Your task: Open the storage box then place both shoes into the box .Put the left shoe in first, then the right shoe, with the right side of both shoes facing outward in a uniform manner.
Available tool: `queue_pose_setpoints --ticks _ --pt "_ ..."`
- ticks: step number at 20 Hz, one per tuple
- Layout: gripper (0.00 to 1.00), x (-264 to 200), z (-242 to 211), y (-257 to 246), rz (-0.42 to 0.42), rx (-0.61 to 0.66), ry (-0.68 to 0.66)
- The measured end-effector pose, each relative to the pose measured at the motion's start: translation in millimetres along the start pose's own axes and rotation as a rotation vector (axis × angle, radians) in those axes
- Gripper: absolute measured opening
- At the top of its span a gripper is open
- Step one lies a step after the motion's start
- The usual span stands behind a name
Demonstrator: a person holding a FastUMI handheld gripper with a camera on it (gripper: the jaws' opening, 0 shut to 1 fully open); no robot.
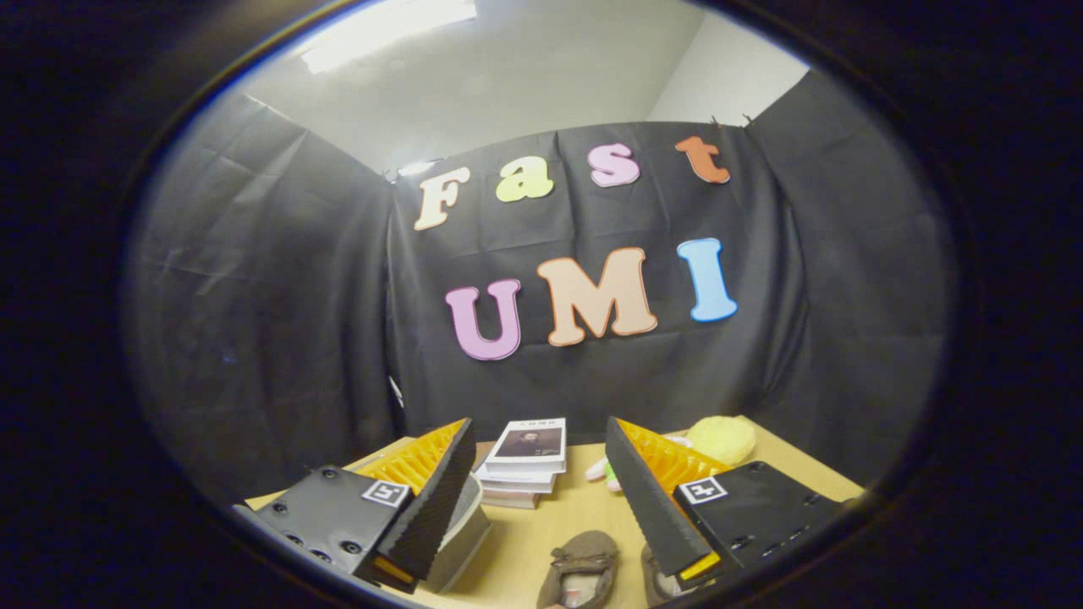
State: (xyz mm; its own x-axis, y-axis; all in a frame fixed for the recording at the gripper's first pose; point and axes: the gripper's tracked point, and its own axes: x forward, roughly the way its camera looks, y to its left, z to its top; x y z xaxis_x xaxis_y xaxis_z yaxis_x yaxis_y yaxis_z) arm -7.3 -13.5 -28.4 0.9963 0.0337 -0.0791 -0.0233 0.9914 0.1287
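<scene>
- The gripper (538,440) points forward over a light wooden table (558,524), and its two fingers stand wide apart with nothing between them.
- The left finger (427,499) and the right finger (647,499) each rise from a dark block bearing a small square marker, and each leans inward toward its tip.
- Between the fingers and low down, close to the camera, lies a brown shoe (582,568) with its opening facing up and a strap across it.
- A second shoe (656,584) lies just beside the first, to its right, mostly hidden behind the right finger; little more than its edge can be seen.
- The two shoes sit close together; whether they touch cannot be told.
- A pale box (464,529) sits on the table behind the left finger, which covers much of it. Only its rounded rim and one side are visible, so whether it is open cannot be told.
- Beyond the fingers, toward the back of the table, is a stack of books (523,463), the top one pale with a dark picture on its cover.
- To the right of the books, partly behind the right finger, rests a yellow plush toy (719,438), with a small pink and green part (602,470) showing beside the finger.
- Black cloth (254,338) hangs behind and around the table as the booth wall, creased in places.
- Above the cloth are a white ceiling (541,68) and a bright light panel (381,30).
</scene>
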Motion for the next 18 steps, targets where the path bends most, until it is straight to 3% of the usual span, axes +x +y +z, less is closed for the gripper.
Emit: queue_pose_setpoints --ticks 4,18 --pt "0.98 2 -27 10 0.029 0.052 0.095" --pt "1.0 -8 -144 76 0.107 0.474 0.444"
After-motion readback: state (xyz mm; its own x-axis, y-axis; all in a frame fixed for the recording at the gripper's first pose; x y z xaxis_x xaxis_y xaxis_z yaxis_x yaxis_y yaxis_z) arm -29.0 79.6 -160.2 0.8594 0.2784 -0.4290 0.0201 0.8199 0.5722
